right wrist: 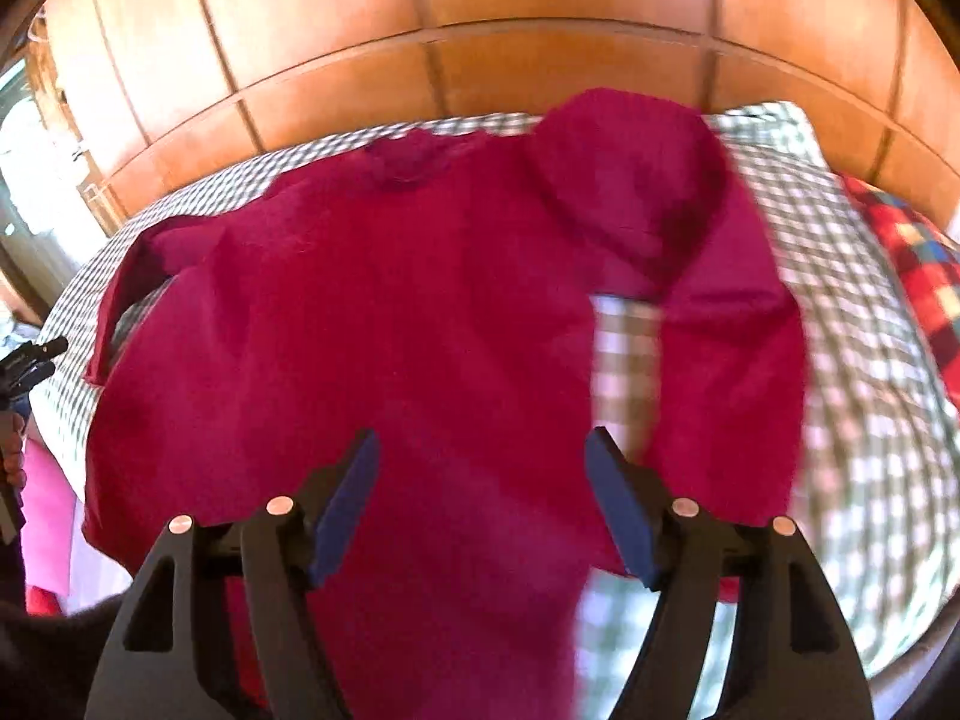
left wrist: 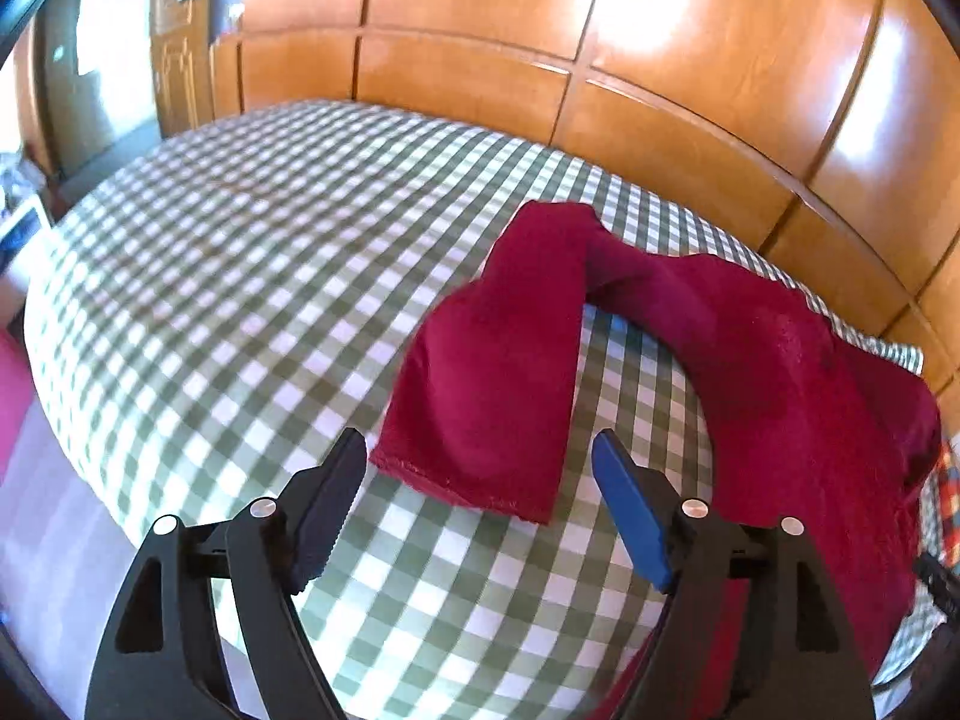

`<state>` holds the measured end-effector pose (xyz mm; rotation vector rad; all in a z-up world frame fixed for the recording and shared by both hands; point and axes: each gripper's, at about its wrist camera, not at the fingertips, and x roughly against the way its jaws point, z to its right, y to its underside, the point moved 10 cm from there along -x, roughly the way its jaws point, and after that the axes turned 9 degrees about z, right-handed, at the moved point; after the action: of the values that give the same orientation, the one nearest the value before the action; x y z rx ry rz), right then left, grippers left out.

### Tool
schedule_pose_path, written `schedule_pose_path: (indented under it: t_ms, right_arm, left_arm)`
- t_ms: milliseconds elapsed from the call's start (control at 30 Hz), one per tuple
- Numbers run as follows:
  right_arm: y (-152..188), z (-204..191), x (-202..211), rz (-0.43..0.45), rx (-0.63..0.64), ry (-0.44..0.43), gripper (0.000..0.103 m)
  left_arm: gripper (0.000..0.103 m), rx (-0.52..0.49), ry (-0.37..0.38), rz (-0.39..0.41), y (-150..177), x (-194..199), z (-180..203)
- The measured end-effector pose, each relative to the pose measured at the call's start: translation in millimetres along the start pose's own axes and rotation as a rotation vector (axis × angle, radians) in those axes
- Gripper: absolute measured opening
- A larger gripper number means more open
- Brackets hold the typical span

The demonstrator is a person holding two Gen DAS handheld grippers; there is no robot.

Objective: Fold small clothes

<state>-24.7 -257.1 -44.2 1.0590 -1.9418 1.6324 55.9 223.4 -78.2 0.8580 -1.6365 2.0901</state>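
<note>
So here's where things are: the dark red long-sleeved top (right wrist: 372, 312) is spread out flat on the bed (left wrist: 240, 276), body toward the near edge and the collar up by the far edge where the wooden panelled wall (left wrist: 480, 18) starts. Looks like it's been laid face-down-ish and smoothed so the sleeves can get folded in first, which is my guess for the step in hand. Both sleeves run out from the shoulders and bend back toward the near edge, each leaving a strip of bedcover showing between sleeve and body. The left sleeve (left wrist: 492, 372) ends with its raw-looking cuff hem right in front of the left gripper (left wrist: 480, 468). That gripper's jaws are spread wide with nothing in them, the cuff sitting just beyond the tips. The right gripper (right wrist: 480, 462) is also spread apart and empty, hovering over the lower body of the top with the right sleeve (right wrist: 732, 360) just off to its side. Fabric looks like a soft, slightly fuzzy knit or fleece, matte, floppy, and it drapes with rounded folds rather than sharp creases, so it'll probably slide a bit when dragged. The bedcover is a smooth green-and-white gingham, pulled fairly taut. There's a bright multicoloured checked blanket (right wrist: 906, 264) off at the right edge of the bed, and the right view is pretty motion-blurred.
</note>
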Motion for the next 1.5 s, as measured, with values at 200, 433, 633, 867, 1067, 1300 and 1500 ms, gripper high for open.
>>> schedule_pose_path:
  t_ms: [200, 433, 633, 867, 1067, 1300, 1500]
  right_arm:
    - [-5.1, -35.8, -41.4, -0.028, 0.01, -0.041, 0.071]
    - [-11.2, -33.7, -61.5, -0.02, 0.001, -0.022, 0.071]
    - [-13.6, -36.8, -78.2, 0.002, 0.05, 0.017, 0.071]
    - [-9.5, -41.6, -97.7, 0.064, 0.132, 0.06, 0.078]
    - [-12.7, -40.2, -103.0, 0.077, 0.116, 0.043, 0.081]
    - [-12.9, -39.3, -103.2, 0.083, 0.118, 0.041, 0.083]
    - [-12.7, -38.6, -103.3, 0.089, 0.118, 0.038, 0.084]
  left_arm:
    - [0.082, -0.375, -0.125, 0.007, 25.4, -29.8, 31.7]
    - [0.009, -0.173, -0.044, -0.061, 2.9, -51.8, 4.3]
    - [0.009, 0.195, 0.061, 0.041, -108.8, -23.0, -59.8]
    - [0.008, 0.195, -0.21, 0.024, -185.3, -70.4, -126.6]
    - [0.049, 0.292, -0.302, -0.069, -179.8, -116.6, -149.9]
    - [0.073, 0.305, 0.116, -0.01, -135.5, -82.2, -82.5]
    - [0.073, 0.125, 0.606, -0.236, -19.5, -37.3, 67.1]
